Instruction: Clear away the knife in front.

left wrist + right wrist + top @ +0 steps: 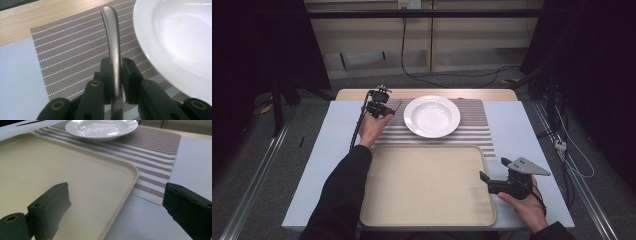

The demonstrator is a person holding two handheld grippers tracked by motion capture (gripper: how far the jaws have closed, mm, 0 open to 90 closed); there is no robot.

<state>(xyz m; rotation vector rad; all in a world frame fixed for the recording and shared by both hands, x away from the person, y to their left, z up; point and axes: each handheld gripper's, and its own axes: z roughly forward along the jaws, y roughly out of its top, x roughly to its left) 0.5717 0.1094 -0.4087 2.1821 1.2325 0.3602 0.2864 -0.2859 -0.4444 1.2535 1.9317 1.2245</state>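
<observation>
Nearest, the right gripper (485, 176) rests at the corner of the empty beige tray (427, 210), jaws wide apart and holding nothing. Farther off, the left gripper (388, 104) is clamped on a metal utensil handle (112, 47) above the striped placemat (477, 125), just left of the white plate (432, 116). The pickup looks done; setting the utensil down remains.

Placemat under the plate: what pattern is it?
The placemat is brown woven mesh with thin white stripes, clearest in the left gripper view.
</observation>
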